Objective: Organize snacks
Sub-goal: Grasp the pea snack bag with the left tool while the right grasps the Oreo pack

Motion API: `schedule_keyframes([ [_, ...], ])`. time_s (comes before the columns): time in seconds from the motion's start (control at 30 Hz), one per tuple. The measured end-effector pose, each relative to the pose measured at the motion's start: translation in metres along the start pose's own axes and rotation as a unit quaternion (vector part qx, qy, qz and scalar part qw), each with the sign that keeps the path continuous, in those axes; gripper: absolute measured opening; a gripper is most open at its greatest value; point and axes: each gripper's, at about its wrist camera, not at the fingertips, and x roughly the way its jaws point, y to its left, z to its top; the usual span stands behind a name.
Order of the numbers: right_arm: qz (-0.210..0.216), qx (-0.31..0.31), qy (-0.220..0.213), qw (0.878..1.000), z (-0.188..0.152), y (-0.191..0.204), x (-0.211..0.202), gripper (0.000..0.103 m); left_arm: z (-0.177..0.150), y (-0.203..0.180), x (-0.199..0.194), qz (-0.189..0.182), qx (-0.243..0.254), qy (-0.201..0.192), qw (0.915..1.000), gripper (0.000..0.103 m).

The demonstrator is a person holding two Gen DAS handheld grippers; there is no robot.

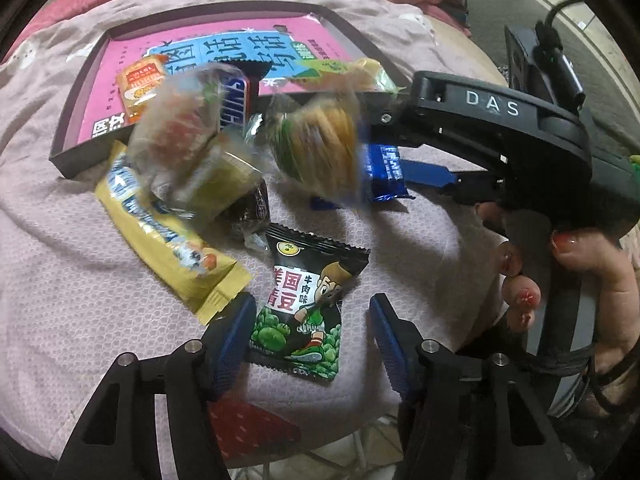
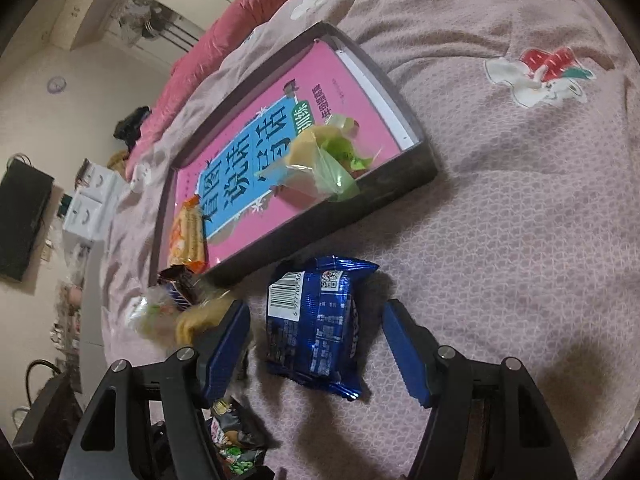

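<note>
Foil-wrapped blue packet (image 2: 320, 324) on blanket (image 2: 500, 240), near tray (image 2: 400, 176): light, crinkly, slippery. Right gripper (image 2: 316, 344) spread astride it, untouching. Grip mid-body. Left gripper (image 1: 312, 336) spread over black pea packet (image 1: 308, 300).

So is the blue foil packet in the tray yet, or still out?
Out. The blue foil packet lies on the pink bedspread, just in front of the dark tray, between the right gripper's open fingers.

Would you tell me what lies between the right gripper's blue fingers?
In the right wrist view, a shiny blue foil snack packet lies on the pink bedspread between them, untouched.
</note>
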Motion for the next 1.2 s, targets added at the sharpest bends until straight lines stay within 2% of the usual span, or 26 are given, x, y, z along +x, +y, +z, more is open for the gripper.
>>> schedule_keyframes([
  [0.2, -0.061, -0.086, 0.003, 0.994, -0.004, 0.022, 0.014, 0.068, 0.003, -0.002, 0.008, 0.007, 0.002, 0.003, 1.0, 0.06],
  [0.3, -0.092, -0.136, -0.008, 0.986, -0.006, 0.03, 0.017, 0.053, 0.01, -0.003, 0.014, 0.016, 0.003, 0.002, 0.9999, 0.052],
  [0.33, -0.09, -0.139, -0.01, 0.986, -0.007, 0.03, 0.016, 0.049, 0.011, -0.004, 0.016, 0.019, 0.002, 0.002, 0.9998, 0.05],
  [0.57, -0.084, -0.139, -0.036, 0.986, -0.015, 0.021, -0.004, 0.048, 0.012, -0.001, 0.016, 0.013, -0.005, -0.001, 0.9999, 0.044],
  [0.7, -0.07, -0.118, -0.052, 0.989, -0.018, 0.01, -0.02, 0.048, 0.006, 0.004, 0.011, 0.006, -0.01, -0.005, 0.9999, 0.042],
  [0.93, -0.053, -0.109, -0.085, 0.989, -0.015, 0.007, -0.043, 0.048, -0.003, 0.006, -0.004, -0.01, -0.015, -0.01, 0.9998, 0.041],
  [1.2, -0.042, -0.124, -0.097, 0.987, -0.02, 0.013, -0.053, 0.048, -0.006, 0.005, -0.024, -0.014, -0.017, -0.028, 0.9994, 0.041],
])
